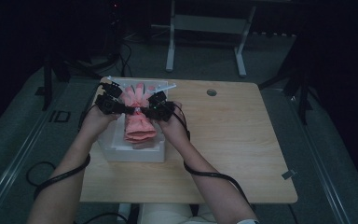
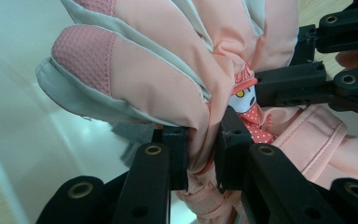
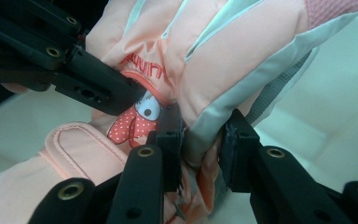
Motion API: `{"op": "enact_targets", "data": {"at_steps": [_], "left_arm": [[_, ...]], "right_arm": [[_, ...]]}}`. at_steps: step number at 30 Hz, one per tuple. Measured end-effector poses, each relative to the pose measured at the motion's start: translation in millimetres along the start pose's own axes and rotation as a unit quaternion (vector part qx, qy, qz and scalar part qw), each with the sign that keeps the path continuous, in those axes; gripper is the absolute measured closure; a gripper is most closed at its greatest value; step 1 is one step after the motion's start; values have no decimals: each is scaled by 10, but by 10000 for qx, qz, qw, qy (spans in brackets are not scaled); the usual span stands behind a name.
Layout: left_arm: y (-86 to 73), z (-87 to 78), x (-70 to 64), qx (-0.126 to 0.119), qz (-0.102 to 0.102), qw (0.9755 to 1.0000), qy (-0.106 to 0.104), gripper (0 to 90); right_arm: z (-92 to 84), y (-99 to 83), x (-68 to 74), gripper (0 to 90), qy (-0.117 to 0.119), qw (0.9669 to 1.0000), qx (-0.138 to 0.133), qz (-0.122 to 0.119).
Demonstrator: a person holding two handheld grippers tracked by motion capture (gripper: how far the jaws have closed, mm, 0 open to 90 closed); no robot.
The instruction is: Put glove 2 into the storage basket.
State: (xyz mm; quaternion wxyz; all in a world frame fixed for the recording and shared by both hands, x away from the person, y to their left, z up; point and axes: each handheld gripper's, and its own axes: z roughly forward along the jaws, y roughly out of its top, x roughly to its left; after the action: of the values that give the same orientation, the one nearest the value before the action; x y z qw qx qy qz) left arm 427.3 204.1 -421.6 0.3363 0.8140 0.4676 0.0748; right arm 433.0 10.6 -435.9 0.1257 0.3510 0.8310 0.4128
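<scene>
A pink padded glove (image 1: 138, 119) with grey trim hangs between my two grippers over a white open box (image 1: 135, 153). My left gripper (image 1: 123, 110) pinches the glove's left edge near the wrist. In the left gripper view its jaws are shut on a fold of the pink glove (image 2: 177, 70) at the gripper's tip (image 2: 201, 156). My right gripper (image 1: 145, 110) grips the opposite edge. In the right gripper view it (image 3: 200, 151) clamps the grey-trimmed side of the glove (image 3: 223, 60). A small cartoon patch (image 3: 142, 114) sits on the glove's back between the two grippers.
The white box stands on the left part of a light wooden table (image 1: 233, 140), its lid (image 1: 161, 87) raised at the far side. A round grommet hole (image 1: 211, 92) lies at the table's back. Black cables (image 1: 205, 175) trail from both grippers. A desk frame (image 1: 205, 28) stands behind.
</scene>
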Motion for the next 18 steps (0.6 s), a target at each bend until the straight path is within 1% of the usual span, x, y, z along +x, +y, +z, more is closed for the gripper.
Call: {"op": "enact_targets", "data": {"at_steps": [2,4,5,7,9,13,15,16,18], "left_arm": [[-33,75,0,24,-40,10000,-63,770],[-52,132,-14,76,-17,10000,-57,769],[-58,151,-17,106,-35,9999,-66,769],[-72,170,-17,132,-76,9998,-85,770],[-90,184,-13,145,-135,9997,-140,770],[-123,240,-24,327,-111,9992,-178,769],[-130,262,-22,392,-130,9990,-165,769],[-129,266,-22,402,-155,9990,-150,768],[-125,286,-34,485,-163,9987,-52,767]], "right_arm": [[23,-38,-25,719,-25,9999,134,-24],[44,-74,-46,725,-35,9997,251,-18],[43,-81,-43,725,-57,9996,280,-45],[44,-79,-20,724,-162,9990,362,-181],[46,-71,-19,724,-137,9985,479,-216],[54,-101,-41,717,-38,9974,712,-114],[70,-121,-59,709,2,9969,781,-80],[74,-120,-56,700,1,9966,813,-119],[88,-113,-39,672,-27,9961,865,-189]]}}
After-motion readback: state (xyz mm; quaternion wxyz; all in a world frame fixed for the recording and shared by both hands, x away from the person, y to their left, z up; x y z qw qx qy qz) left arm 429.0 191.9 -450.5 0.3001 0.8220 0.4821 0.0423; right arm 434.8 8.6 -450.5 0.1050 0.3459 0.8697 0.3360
